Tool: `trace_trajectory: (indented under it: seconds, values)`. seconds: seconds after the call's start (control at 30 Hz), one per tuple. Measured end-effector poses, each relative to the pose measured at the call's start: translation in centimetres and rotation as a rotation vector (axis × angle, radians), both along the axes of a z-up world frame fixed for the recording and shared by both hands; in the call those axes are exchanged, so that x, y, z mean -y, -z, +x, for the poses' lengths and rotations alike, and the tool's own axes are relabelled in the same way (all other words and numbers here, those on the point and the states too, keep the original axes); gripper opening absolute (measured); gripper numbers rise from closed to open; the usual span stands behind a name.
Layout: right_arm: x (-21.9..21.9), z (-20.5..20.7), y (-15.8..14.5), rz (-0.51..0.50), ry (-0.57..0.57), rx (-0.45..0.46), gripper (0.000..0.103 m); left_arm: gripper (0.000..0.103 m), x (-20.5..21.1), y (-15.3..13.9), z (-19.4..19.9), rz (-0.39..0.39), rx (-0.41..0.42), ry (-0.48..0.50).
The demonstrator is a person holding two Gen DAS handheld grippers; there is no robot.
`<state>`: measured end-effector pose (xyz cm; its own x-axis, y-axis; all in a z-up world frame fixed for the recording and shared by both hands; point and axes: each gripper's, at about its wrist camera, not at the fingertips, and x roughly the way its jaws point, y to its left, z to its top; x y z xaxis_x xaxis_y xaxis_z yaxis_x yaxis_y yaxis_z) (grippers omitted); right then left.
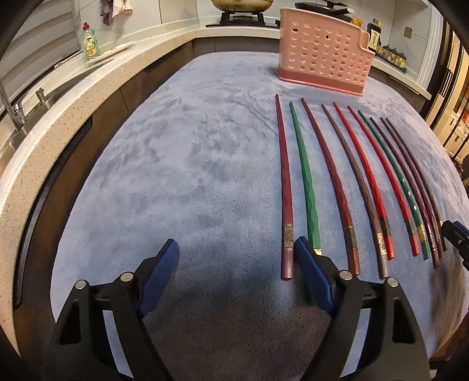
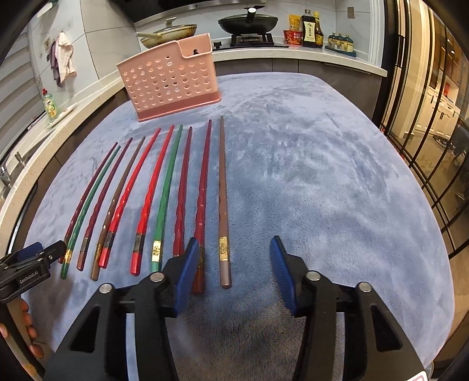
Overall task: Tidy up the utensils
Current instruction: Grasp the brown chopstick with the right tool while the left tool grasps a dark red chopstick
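Several chopsticks lie side by side on a blue-grey cloth [image 1: 181, 164], in red, dark red, green, brown and purple. A pink perforated utensil holder [image 1: 322, 55] stands behind them; it also shows in the right wrist view [image 2: 170, 79]. My left gripper [image 1: 237, 258] is open and empty, just left of the leftmost dark red chopstick [image 1: 285, 187]. My right gripper [image 2: 234, 255] is open and empty, its jaws on either side of the handle end of the rightmost brown chopstick [image 2: 223, 199]. The green chopstick [image 2: 165, 193] lies near the row's middle.
A stone counter [image 1: 96, 96] with a sink and a green dish soap bottle [image 1: 89, 44] curves along the left. A stove with pans [image 2: 249, 22] and sauce bottles [image 2: 310, 29] stands at the back. A glass partition [image 2: 425, 123] is on the right.
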<state>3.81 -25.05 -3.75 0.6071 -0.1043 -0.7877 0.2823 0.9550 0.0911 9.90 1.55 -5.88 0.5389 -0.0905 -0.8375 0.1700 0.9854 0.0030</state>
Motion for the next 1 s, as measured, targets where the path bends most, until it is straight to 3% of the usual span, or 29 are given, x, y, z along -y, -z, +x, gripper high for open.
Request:
trace_trajectory:
  seconds: [0.13,0.23,0.33,0.4,0.47,0.5,0.8,1.0]
  values:
    - [0.2,0.3,0.7,0.008,0.001,-0.012,0.033,0.075,0.2,0.1,0.0,0.007,0.009,0.003]
    - [0.2,0.4,0.9,-0.001,-0.001,-0.011,0.030,0.068,0.2,0.1,0.1,0.000,0.014,0.007]
    - [0.3,0.3,0.9,-0.003,-0.003,-0.009,0.026,0.051,0.4,-0.2,0.1,-0.005,0.021,0.020]
    - [0.3,0.3,0.8,-0.003,-0.009,-0.006,0.020,0.031,0.6,-0.3,0.1,-0.008,0.024,0.031]
    - [0.4,0.3,0.8,-0.002,-0.016,-0.006,0.008,0.019,0.7,-0.5,0.1,-0.018,0.021,0.045]
    - [0.4,0.3,0.7,-0.003,-0.020,-0.007,0.009,0.013,0.7,-0.5,0.1,-0.024,0.018,0.048]
    - [0.6,-0.7,-2.0,0.002,-0.021,0.046,0.008,0.011,-0.4,-2.0,0.2,-0.080,0.010,0.041]
    - [1.6,-1.2,-6.0,0.014,0.006,0.153,0.007,0.009,-1.2,-5.9,0.4,-0.141,0.064,0.034]
